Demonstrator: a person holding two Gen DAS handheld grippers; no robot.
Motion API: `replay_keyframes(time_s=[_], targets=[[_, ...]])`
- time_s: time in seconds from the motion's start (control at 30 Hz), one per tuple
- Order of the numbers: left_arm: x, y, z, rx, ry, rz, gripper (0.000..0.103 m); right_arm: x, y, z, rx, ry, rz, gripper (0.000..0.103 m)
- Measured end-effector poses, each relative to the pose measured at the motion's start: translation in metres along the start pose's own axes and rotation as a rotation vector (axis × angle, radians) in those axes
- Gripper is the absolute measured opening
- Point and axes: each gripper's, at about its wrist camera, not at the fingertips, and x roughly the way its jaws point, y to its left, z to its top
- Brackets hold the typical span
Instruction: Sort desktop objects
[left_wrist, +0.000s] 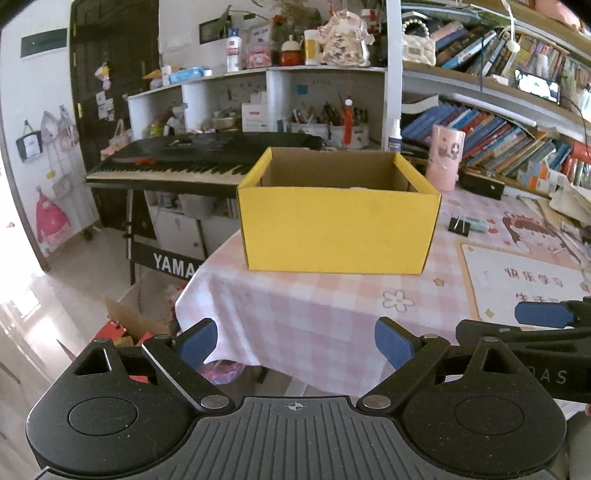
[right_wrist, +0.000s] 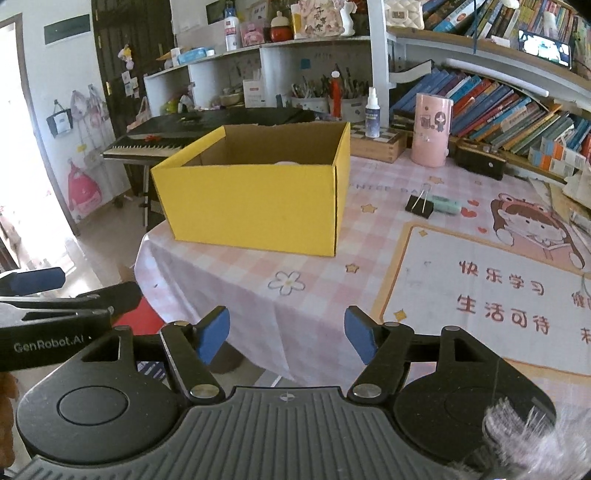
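Note:
A yellow cardboard box (left_wrist: 338, 230) stands open on the pink checked tablecloth; it also shows in the right wrist view (right_wrist: 255, 206). Something white lies low inside it, mostly hidden. A black binder clip (right_wrist: 420, 205) and a mint green tube (right_wrist: 445, 205) lie to the right of the box; the clip also shows in the left wrist view (left_wrist: 459, 225). My left gripper (left_wrist: 295, 345) is open and empty, near the table's front edge, short of the box. My right gripper (right_wrist: 288, 338) is open and empty, beside it on the right.
A pink cylinder (right_wrist: 431, 129) and a black case (right_wrist: 480, 160) stand behind the clip. A desk mat (right_wrist: 480, 291) with writing covers the right of the table. A keyboard (left_wrist: 192, 162) stands beyond the table's left edge. Bookshelves line the back.

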Motion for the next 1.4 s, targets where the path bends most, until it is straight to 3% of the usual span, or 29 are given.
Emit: replay_keyframes(time_s=[0.63,1.4], targets=[[-0.005,0.000,-0.010,-0.011,0.022,-0.041,0.094,-0.010,0.003,-0.011,-0.006,0.021,-0.027,0.068],[0.021,-0.057,0.008,0.072,0.020,-0.149,0.094,-0.017,-0.050,-0.012,0.078,0.018,-0.142,0.069]])
